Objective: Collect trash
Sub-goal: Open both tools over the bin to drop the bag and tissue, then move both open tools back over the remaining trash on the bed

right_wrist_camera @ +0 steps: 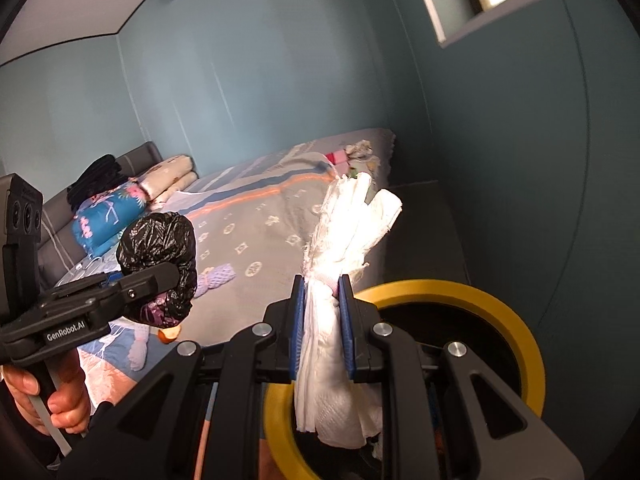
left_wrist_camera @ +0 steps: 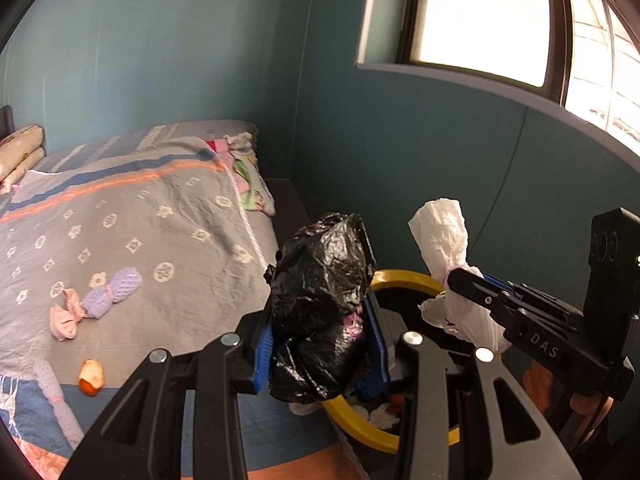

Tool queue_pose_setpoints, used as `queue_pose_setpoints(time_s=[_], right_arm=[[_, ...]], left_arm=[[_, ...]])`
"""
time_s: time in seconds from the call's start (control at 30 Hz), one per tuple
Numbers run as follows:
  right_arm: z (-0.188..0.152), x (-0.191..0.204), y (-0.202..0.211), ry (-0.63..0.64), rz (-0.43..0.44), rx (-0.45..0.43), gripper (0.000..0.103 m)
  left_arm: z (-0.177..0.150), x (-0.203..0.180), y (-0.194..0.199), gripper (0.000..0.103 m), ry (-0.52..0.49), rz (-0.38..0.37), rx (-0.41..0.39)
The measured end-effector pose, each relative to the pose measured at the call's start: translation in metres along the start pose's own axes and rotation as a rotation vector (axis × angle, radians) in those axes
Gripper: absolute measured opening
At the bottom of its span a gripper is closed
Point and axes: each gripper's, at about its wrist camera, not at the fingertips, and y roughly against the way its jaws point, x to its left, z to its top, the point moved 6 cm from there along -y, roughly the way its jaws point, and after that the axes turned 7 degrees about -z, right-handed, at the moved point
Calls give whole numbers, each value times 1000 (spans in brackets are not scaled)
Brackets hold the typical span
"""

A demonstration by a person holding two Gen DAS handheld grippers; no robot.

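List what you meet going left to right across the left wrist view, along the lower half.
Pink and purple cloth bundle → orange fruit scrap → black plastic bag in the left gripper → yellow-rimmed bin → white tissue wad → right gripper.

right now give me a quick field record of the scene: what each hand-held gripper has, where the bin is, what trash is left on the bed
left hand-held gripper: shut on a crumpled black plastic bag
right hand-held gripper: shut on a wad of white tissue paper
bin: yellow-rimmed bin, beside the bed, under both loads
bin contents: some scraps visible inside, kind unclear
left on bed: orange peel piece, purple and pink bundle
step not yet done: neither load released into the bin
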Motion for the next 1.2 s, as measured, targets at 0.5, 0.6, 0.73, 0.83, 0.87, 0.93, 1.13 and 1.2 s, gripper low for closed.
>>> queue_pose_setpoints(time_s=[0.5, 0.6, 0.73, 0.83, 0.87, 0.93, 1.13, 1.2], right_arm=[[-12, -45, -13, -85, -25, 30, 17], [-11, -45, -16, -95, -34, 31, 25], [-11, -48, -18, -121, -40, 27, 34], [-10, -51, -19, -137, -48, 24, 37], [-10, -52, -18, -141, -49, 20, 39], [-10, -55, -16, -149, -54, 9, 42], [-4, -52, -11, -136, -32, -27, 54], [-2, -47, -10, -128, -19, -36, 58]], left_arm=[[-18, -17, -57, 40, 48, -97, 99], [-19, -16, -59, 47, 57, -104, 101], [-18, -15, -56, 57, 67, -95, 84], [-15, -11, -50, 71, 74, -77, 64], [-14, -10, -48, 76, 79, -74, 58], [-12, -5, -42, 82, 94, -64, 42], [-4, 14, -24, 94, 100, 12, -12], [-2, 22, -17, 95, 92, 45, -26]])
